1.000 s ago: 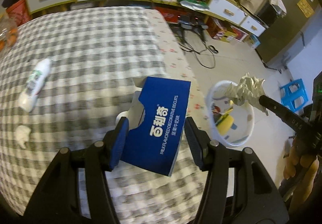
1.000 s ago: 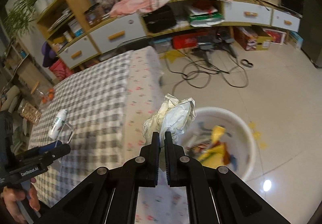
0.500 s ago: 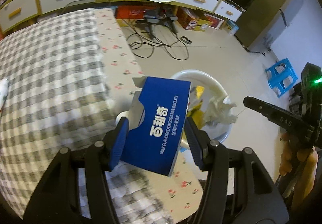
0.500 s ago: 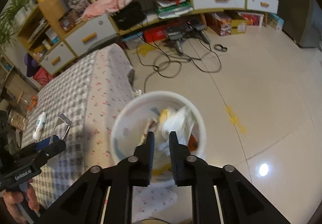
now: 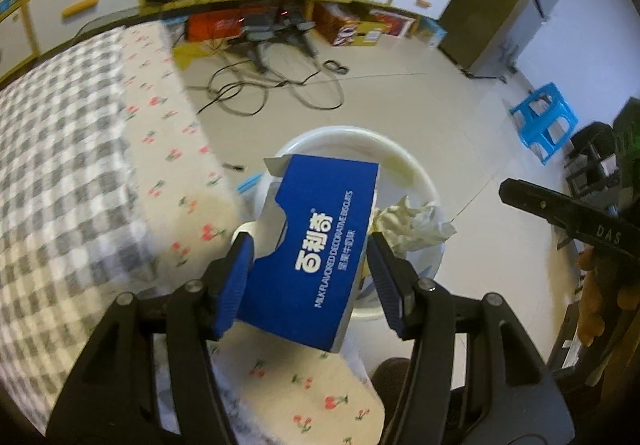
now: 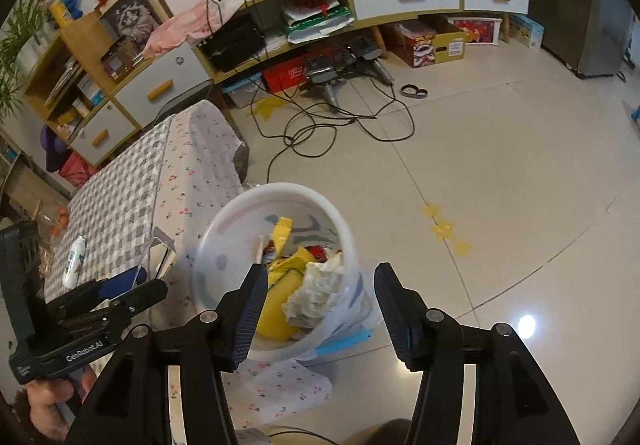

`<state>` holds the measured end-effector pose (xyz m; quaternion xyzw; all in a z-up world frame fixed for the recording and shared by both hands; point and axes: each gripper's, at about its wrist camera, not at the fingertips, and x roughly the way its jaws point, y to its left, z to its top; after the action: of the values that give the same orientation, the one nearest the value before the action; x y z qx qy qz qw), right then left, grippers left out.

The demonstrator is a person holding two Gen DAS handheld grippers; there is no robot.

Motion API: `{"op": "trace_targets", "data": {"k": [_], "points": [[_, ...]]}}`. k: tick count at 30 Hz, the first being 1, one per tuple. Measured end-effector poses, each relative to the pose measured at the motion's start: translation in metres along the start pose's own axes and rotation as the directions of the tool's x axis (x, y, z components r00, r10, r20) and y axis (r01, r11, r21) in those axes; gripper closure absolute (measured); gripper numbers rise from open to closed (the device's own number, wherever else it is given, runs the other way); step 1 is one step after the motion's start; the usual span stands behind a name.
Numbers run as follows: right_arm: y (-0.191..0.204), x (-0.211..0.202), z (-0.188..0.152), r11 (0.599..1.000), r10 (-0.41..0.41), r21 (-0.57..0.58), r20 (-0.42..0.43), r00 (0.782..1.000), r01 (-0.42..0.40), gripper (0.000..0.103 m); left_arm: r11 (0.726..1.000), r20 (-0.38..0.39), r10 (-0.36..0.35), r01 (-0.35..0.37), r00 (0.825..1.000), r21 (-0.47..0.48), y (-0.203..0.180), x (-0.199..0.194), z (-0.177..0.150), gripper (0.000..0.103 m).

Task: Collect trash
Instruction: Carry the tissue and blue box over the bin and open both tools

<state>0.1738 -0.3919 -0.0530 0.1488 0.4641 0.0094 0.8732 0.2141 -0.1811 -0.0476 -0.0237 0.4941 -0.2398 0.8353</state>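
My left gripper is shut on a blue biscuit box, held tilted above the near rim of a white trash bin on the floor. In the right wrist view the right gripper hovers over the same bin. Its jaws are opening and nothing is pressed between them. A crumpled paper wad lies below them in the bin on yellow wrappers. The paper wad also shows beside the box. One right finger reaches in from the right. The left gripper sits at the lower left.
A table with a checkered cloth stands left of the bin, and a white tube lies on it. Cables trail over the tiled floor before a low cabinet. A blue stool stands far right.
The left gripper carried the box from over the table to above the bin. The right gripper opened, and the paper wad dropped from it into the bin.
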Motion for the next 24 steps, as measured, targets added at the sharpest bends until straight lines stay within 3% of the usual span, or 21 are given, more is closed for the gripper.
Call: {"op": "trace_targets", "data": {"k": [5,15,24], "points": [[-0.008,-0.001,-0.001,1.000,-0.012,0.018,-0.002,1.000,0.012,0.045,1.000,0.007,0.001,-0.001,1.000,-0.019,0.003,0.007,0.004,0.018],[-0.008,-0.004,-0.002,1.000,-0.013,0.018,0.001,1.000,0.013,0.042,0.997,0.029,0.070,-0.069,0.997,-0.036,0.017,-0.009,-0.002,0.012],[0.020,0.001,0.000,0.999,-0.012,-0.030,0.001,1.000,0.012,0.038,0.987,0.042,0.133,-0.129,0.990,-0.096,0.052,-0.041,-0.014,0.011]]}}
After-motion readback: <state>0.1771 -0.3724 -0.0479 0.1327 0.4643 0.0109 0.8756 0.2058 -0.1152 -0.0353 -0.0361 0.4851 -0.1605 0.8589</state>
